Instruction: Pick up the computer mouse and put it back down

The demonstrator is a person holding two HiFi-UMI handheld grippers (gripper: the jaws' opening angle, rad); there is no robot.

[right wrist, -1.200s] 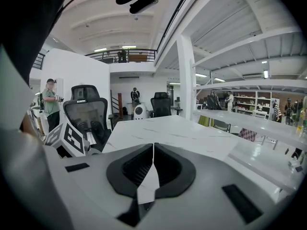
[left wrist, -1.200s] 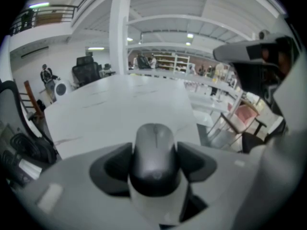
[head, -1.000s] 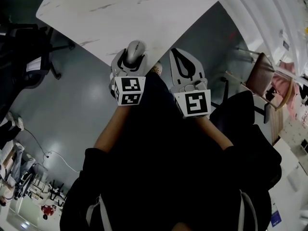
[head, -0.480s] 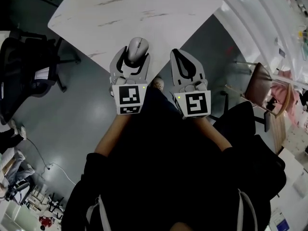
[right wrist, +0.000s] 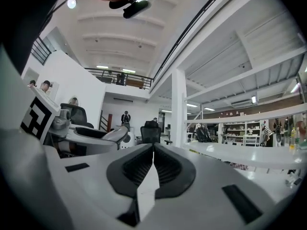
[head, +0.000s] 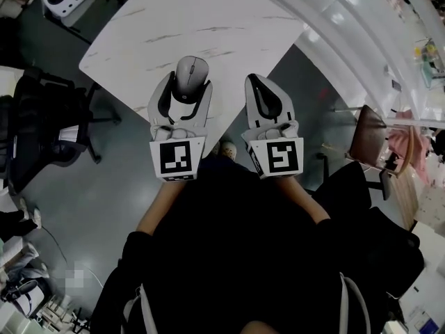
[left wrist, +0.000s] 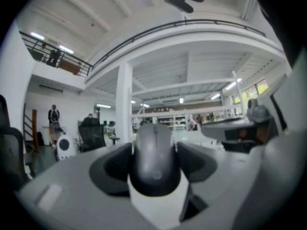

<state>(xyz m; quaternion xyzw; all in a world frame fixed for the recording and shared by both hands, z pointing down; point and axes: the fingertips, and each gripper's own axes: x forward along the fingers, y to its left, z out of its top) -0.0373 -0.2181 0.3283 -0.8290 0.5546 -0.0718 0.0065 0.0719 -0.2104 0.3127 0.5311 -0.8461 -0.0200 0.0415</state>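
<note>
**Mouse in hand, set-down still to come**

Nearest me are the two marker cubes, one on my left gripper (head: 188,81) and one on my right gripper (head: 254,81). Each shows only a black-and-white square pattern, with no words to read.

Just past the cubes, my left gripper is closed on the computer mouse (left wrist: 154,159). The dark pads press its two flanks, and its scroll-wheel end points away from me. In the left gripper view I see only the open hall behind it and no tabletop beneath, so I judge the mouse is lifted off the surface. My right gripper sits just to the right with its ribbed pads together and nothing between them.

Beyond both lies the white marble-veined table (head: 208,19), whose near corner is under the jaw tips.

The pick-up looks done. What remains is lowering the mouse onto that table and letting go.

I can make out no brand or label on the mouse.
</note>
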